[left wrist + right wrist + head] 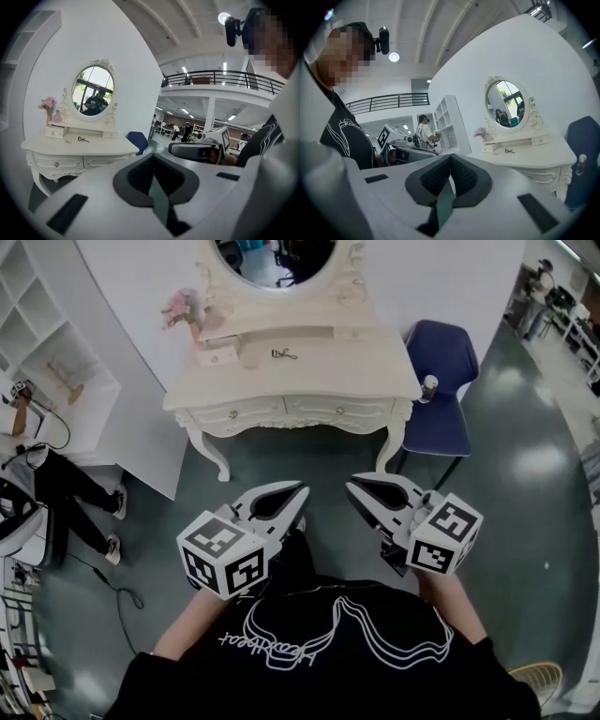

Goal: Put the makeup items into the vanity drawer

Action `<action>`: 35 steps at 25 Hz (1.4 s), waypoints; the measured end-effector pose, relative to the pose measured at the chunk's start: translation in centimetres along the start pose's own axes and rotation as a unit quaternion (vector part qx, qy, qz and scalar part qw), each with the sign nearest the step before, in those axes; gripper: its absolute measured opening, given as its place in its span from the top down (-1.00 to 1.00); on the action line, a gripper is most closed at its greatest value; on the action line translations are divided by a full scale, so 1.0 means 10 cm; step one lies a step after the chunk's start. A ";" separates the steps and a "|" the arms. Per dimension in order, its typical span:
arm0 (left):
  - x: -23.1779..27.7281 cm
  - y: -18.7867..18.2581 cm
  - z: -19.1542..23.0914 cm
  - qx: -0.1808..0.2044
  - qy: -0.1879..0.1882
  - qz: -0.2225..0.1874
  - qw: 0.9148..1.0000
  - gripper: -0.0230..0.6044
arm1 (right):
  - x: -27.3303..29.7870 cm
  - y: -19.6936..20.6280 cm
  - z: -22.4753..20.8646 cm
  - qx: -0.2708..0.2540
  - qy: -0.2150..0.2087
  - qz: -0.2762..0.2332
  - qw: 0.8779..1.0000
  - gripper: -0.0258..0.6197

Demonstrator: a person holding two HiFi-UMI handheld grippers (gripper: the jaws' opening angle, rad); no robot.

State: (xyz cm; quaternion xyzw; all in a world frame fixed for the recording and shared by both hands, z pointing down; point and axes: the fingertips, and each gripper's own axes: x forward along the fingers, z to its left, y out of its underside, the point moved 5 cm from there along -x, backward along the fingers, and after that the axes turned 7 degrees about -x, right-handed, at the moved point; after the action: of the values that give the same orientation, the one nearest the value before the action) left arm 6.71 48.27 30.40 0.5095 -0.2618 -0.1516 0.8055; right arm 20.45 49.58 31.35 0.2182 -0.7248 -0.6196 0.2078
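Makeup items [284, 354] lie on the top of the vanity [375, 381], left of its middle and towards the back. Left of the vanity stands a white shelf unit [47, 352], and a person's legs [70, 488] stretch over the floor [309, 460] in front of that unit, well clear of the vanity's left front leg. At the vanity's left rear corner are pink flowers [178, 306]. Just right of them sits a small cream box [217, 355] with a knob. Beside the box is a pale rounded thing I cannot make out. Next comes a thin, dark eyelash curler [83, 138], lying flat and apart from the box. An oval mirror [277, 259] rises at the vanity's back edge.

Both drawers [234, 413] along the vanity's front are pushed in flush. The right half of the top is bare up to its curved edge. A blue chair [441, 352] stands just beside the vanity's right end. A bottle [429, 388] stands upright on the seat, near the vanity's right front corner.

In front of the vanity the floor is open. The left gripper [300, 491] and the right gripper [352, 484] are held over it side by side, well short of the vanity's front edge. Each has its jaws closed tip to tip on nothing.
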 end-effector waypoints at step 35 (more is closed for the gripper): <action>1.51 -1.60 4.28 -0.098 -0.029 0.048 0.994 0.91 | 3.50 -0.25 -3.25 0.100 -0.008 0.069 0.993 0.90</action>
State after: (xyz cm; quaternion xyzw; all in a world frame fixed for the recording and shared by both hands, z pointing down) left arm -5.25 1.83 34.75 0.4105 -0.2934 -0.1520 0.8499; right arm 10.49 2.93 34.68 0.1822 -0.7979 -0.5301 0.2218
